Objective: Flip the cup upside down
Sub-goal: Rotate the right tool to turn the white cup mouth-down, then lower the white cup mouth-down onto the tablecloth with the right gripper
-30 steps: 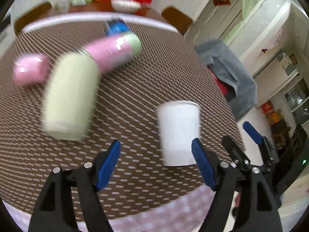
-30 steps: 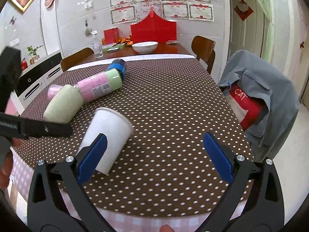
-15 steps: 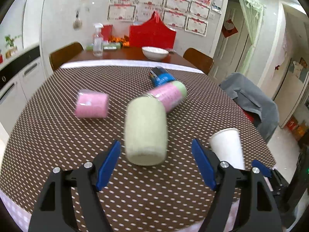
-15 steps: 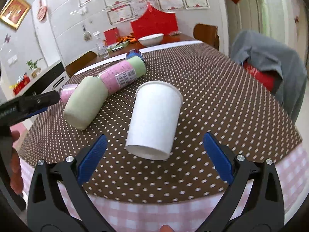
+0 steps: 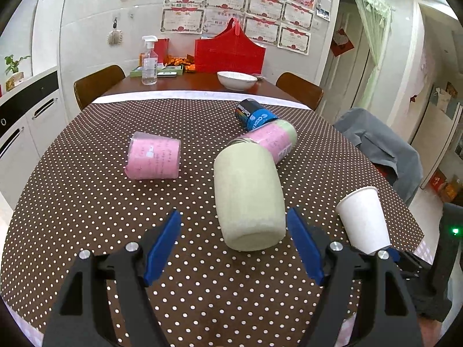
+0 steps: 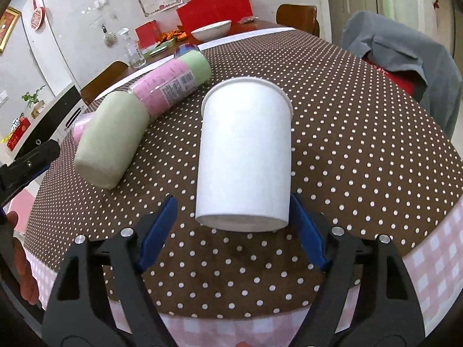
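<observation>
Cup (image 6: 244, 156) btwn right gripper (image 6: 235, 232) fingers, roll (image 6: 111, 141) to its left on table (image 6: 361, 150).

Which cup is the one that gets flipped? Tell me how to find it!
Look at the table with the brown polka-dot cloth, then its near edge by the chair draped with a grey jacket. The white paper cup is there, between the open right claw's fingers. It is plain white; its neighbours are green, pink or blue.

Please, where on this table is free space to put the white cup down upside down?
Bare cloth lies in front of the pink cup, on the left near side of the table, and to the right of the white cup, toward the grey jacket. The middle is crowded: the green roll touches the pink-green bottle, beside the blue can.
</observation>
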Motion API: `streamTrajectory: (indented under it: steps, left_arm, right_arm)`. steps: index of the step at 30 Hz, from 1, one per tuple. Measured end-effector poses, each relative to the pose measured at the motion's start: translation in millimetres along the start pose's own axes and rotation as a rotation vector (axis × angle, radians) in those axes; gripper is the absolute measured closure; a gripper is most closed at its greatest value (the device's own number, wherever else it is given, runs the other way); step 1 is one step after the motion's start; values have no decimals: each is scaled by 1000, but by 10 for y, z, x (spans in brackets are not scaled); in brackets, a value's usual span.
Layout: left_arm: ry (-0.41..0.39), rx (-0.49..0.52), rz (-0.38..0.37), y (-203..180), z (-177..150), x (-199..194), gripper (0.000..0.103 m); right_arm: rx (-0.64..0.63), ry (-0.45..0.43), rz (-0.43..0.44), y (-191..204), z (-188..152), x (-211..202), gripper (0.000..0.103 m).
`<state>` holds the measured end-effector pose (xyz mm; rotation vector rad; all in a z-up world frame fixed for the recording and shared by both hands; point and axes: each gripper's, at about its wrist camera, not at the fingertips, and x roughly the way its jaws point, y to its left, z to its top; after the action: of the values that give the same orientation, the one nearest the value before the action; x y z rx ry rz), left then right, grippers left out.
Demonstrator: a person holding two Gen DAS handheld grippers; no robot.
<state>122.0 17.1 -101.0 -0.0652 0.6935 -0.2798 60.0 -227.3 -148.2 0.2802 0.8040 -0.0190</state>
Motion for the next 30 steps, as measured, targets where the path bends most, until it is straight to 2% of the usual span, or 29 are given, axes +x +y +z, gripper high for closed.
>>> streamTrajectory:
  steps: [4,5,14,23,26,30]
  left_arm:
    - [7,-6,-16,39,12,45,28]
    - [9,-7,-19,44,13,54,28]
    - [13,-9,-34,67,17,75,28]
    - [17,-15,-31,63,3,54,28]
    - [17,-5,-28,31,-6,39,28]
    - [16,-2,-25,14,-7,23,28]
  right_arm:
    - [-25,1,-53,29,0,13,47]
    - [-26,2,-53,24,6,17,48]
    - [-34,-3,-46,-17,6,-19,49]
    - [-71,-83,-53,-29,116,-350,49]
    - [-85,-67,-37,-10,156,-364,49]
    - [-106,19,-1,-11,187,-261,48]
